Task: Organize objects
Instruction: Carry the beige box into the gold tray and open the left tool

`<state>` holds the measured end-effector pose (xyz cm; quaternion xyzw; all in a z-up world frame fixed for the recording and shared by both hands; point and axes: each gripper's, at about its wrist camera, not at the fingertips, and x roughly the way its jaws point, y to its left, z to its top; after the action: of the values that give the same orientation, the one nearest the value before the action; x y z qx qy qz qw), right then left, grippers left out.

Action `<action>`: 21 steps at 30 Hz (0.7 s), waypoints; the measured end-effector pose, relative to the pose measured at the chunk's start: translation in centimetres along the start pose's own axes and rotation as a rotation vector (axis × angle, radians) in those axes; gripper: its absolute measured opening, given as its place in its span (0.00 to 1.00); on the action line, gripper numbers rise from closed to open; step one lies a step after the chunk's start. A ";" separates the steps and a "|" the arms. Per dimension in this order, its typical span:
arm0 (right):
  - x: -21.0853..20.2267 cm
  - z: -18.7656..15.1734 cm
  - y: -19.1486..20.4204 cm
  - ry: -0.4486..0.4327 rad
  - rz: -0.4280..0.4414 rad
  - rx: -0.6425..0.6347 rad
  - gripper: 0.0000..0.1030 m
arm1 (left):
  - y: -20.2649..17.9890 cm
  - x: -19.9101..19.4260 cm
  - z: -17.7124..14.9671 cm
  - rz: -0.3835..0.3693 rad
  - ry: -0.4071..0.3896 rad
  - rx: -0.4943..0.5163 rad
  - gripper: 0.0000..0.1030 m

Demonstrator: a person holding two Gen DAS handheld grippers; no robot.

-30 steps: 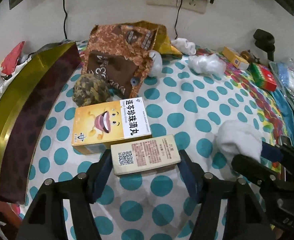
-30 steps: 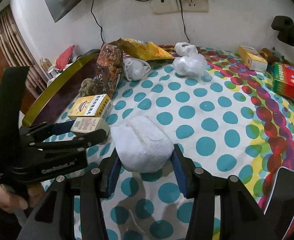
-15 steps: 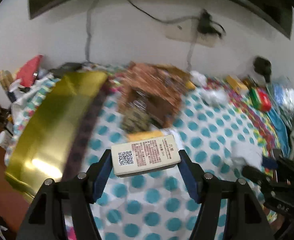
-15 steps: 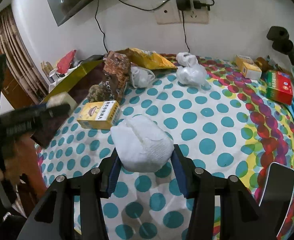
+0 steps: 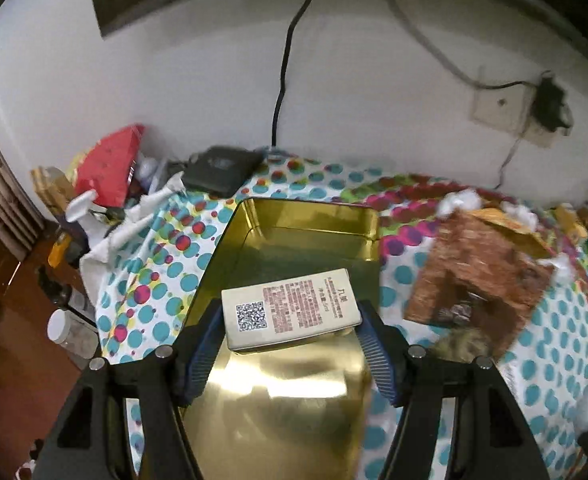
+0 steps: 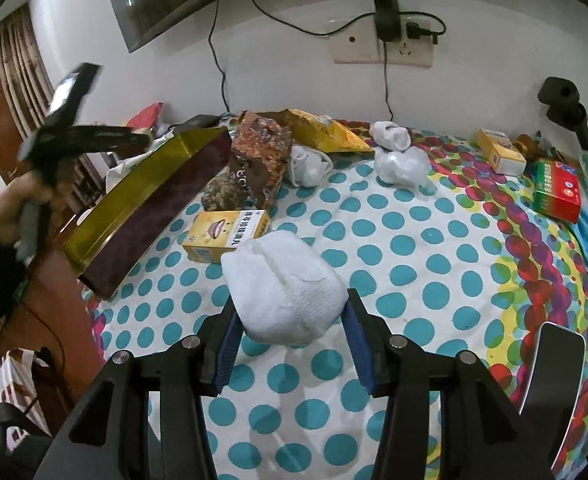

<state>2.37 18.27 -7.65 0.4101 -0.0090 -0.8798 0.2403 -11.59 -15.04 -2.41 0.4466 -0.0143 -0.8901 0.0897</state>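
Jaws clamp cream box (image 5: 290, 312), now above gold tin (image 5: 294, 400).

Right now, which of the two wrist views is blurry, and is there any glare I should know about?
Left wrist view: the brown snack bag and polka-dot cloth smear with motion, while the held white box stays sharp; glare flares off the gold tin. Right wrist view: mostly crisp, the white bundle clear, only the left gripper blurred; both bend straight lines, fisheye style.

black fingers (image 5: 382, 360), blue ribbed pads (image 6: 356, 344), silver screws
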 end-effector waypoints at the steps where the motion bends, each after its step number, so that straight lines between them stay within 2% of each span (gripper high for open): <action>1: 0.0 0.0 0.2 0.000 -0.004 -0.003 0.45 | 0.1 1.5 0.6 -0.011 0.032 0.015 0.65; 4: -0.1 0.3 0.7 0.004 -0.007 -0.009 0.45 | 0.0 4.9 2.1 -0.025 0.095 0.028 0.65; 7: -0.1 0.5 1.2 0.008 -0.015 -0.017 0.45 | -0.2 7.9 3.5 0.002 0.128 0.056 0.65; 10: 0.1 0.7 1.4 0.017 -0.018 -0.017 0.45 | 0.2 10.8 4.5 -0.026 0.188 0.031 0.65; 16: 0.8 1.3 2.0 0.029 -0.012 -0.009 0.45 | 0.0 13.0 5.5 -0.005 0.174 0.055 0.66; 21: 1.7 1.8 2.9 0.041 -0.004 -0.019 0.45 | -0.2 13.6 5.6 -0.057 0.189 0.089 0.67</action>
<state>1.31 14.65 -7.10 0.4256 0.0051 -0.8717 0.2426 -24.09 -17.46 -9.88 0.5321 -0.0327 -0.8448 0.0451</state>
